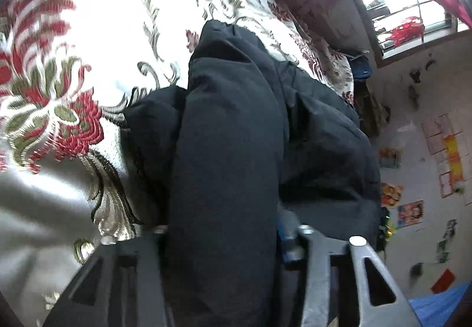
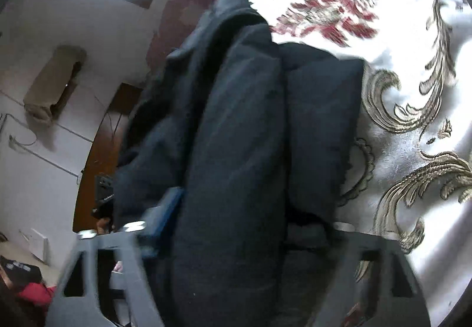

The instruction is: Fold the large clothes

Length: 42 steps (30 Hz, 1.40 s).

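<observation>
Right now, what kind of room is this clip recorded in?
Most likely a home bedroom. A floral embroidered bedspread lies under the dark padded garment, which both grippers hold; pictures are stuck on the white wall below a window.

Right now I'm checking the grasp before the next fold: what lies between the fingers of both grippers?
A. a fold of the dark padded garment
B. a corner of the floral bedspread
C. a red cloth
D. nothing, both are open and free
A: in each wrist view a thick fold of the dark garment runs between the fingers of the left gripper and the right gripper, above the floral bedspread.
</observation>
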Available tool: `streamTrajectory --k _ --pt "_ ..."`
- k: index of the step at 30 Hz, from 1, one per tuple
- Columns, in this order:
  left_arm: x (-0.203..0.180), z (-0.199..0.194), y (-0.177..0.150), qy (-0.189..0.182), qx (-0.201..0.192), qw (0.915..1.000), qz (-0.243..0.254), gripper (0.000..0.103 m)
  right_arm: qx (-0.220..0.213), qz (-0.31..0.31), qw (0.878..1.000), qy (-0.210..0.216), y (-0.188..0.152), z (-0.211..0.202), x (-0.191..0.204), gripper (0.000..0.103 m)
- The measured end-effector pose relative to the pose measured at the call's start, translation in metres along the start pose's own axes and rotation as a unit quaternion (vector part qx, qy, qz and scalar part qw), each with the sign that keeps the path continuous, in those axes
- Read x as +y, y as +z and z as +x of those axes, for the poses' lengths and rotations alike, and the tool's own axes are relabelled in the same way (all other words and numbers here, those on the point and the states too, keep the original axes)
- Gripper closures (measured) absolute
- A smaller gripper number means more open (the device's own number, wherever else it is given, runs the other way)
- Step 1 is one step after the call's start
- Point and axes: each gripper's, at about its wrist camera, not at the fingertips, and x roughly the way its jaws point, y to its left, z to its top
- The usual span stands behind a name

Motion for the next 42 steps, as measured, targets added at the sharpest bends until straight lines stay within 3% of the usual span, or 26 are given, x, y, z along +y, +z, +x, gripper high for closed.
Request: streamTrajectory --k 2,5,9,13,15,20,24,26,28,30,32,34,37,39,42 --pt "-0.023 -0.010 -0.003 0.033 -0.017 0.9988 0.031 0.078 -0.017 -0.018 1.000 -0.011 -0.001 -0.009 0.019 0.069" --pt "-0.054 -0.033 -0.006 0.052 -0.052 0.9948 0.070 0.084 -0.043 -0.055 0.997 -0.022 -0.001 -0.021 0.052 0.077" --pt "-0.091 -0.078 -0.008 0.049 -0.099 0.9858 0.126 0.086 -0.077 -0.127 0.989 -0.023 -0.001 -0.031 0.111 0.079" --pt "-0.128 -0.122 -0.011 0.067 -0.135 0.9698 0.192 0.086 -0.096 -0.204 0.974 -0.028 0.002 -0.020 0.174 0.079" --pt "-0.136 -0.144 -0.010 0.085 -0.154 0.9614 0.212 0.086 -0.103 -0.223 0.969 -0.023 -0.003 -0.015 0.186 0.079" --pt "-0.108 -0.183 -0.005 0.112 -0.200 0.9574 0.175 0.086 -0.087 -0.228 0.969 -0.024 0.009 0.024 0.205 0.079" --pt "-0.059 -0.175 -0.002 0.134 -0.199 0.9642 0.114 0.086 -0.040 -0.233 0.967 -0.094 0.018 0.066 0.203 0.078" --pt "-0.031 -0.155 -0.002 0.148 -0.181 0.9676 0.094 0.086 -0.041 -0.241 0.956 -0.162 0.017 0.084 0.199 0.067" --pt "-0.001 -0.136 -0.005 0.163 -0.166 0.9702 0.067 0.084 -0.053 -0.232 0.952 -0.191 0.017 0.084 0.194 0.056" --pt "0.015 -0.130 -0.007 0.167 -0.182 0.9681 0.043 0.077 -0.059 -0.231 0.949 -0.206 0.018 0.079 0.194 0.047" --pt "0.025 -0.132 -0.005 0.146 -0.195 0.9697 0.018 0.069 -0.083 -0.247 0.931 -0.254 0.019 0.077 0.200 0.020" --pt "0.025 -0.135 -0.002 0.159 -0.191 0.9687 0.006 0.059 -0.111 -0.266 0.917 -0.277 0.013 0.071 0.207 0.011" --pt "0.019 -0.136 -0.004 0.193 -0.186 0.9633 -0.005 0.040 -0.149 -0.285 0.902 -0.289 0.007 0.054 0.230 0.009" --pt "0.018 -0.138 -0.010 0.215 -0.199 0.9561 -0.015 0.023 -0.157 -0.292 0.899 -0.287 -0.001 0.049 0.240 0.008" --pt "0.001 -0.150 -0.020 0.244 -0.238 0.9401 -0.006 0.018 -0.180 -0.313 0.890 -0.278 -0.019 0.036 0.262 0.008"
